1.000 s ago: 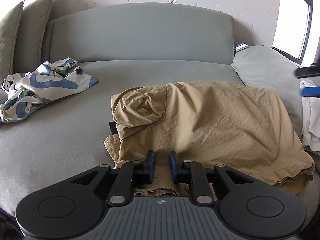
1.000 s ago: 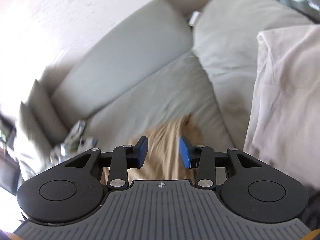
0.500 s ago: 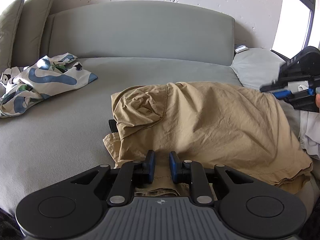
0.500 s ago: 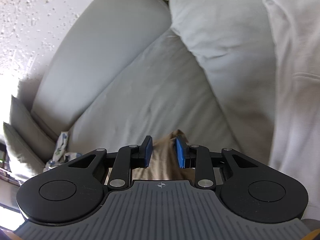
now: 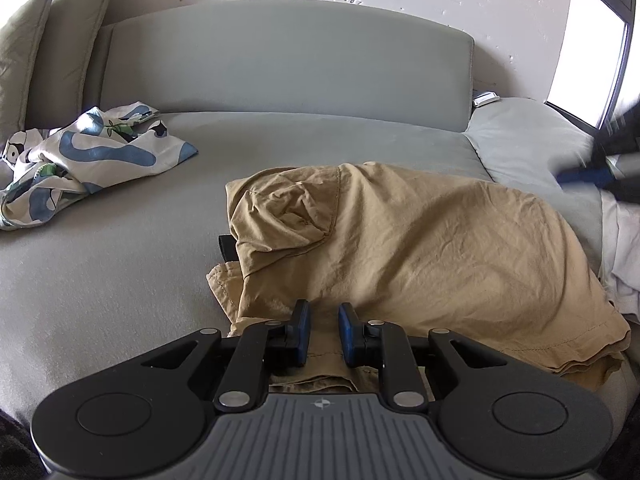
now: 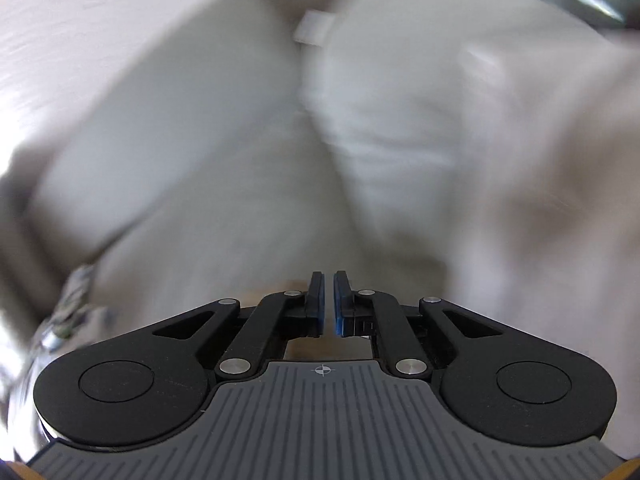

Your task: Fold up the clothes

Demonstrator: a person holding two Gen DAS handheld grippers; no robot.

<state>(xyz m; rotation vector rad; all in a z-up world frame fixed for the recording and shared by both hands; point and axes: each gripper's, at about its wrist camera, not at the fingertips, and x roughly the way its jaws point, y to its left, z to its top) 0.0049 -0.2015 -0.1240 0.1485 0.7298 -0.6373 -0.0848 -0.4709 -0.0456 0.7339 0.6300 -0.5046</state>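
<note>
Crumpled tan shorts (image 5: 420, 240) lie folded over on the grey sofa seat (image 5: 120, 280), right of centre. My left gripper (image 5: 323, 328) hovers at their near edge, its blue pads a small gap apart with nothing pinched between them. In the same view my right gripper (image 5: 592, 176) is a dark blur at the far right, above the shorts' right side. The right wrist view is heavily motion-blurred. There my right gripper (image 6: 327, 304) has its pads almost touching and holds nothing, with only a sliver of tan cloth (image 6: 324, 348) showing beneath it.
A blue-and-white patterned cloth (image 5: 88, 156) lies bunched at the left. A white garment (image 5: 624, 248) rests at the right edge beside a grey pillow (image 5: 528, 136). Two olive cushions (image 5: 60, 40) lean at the back left. A dark item (image 5: 227, 246) pokes out under the shorts.
My right gripper's jaws have closed from wide apart to nearly touching while it swung quickly over the sofa. The left gripper and the shorts have stayed put.
</note>
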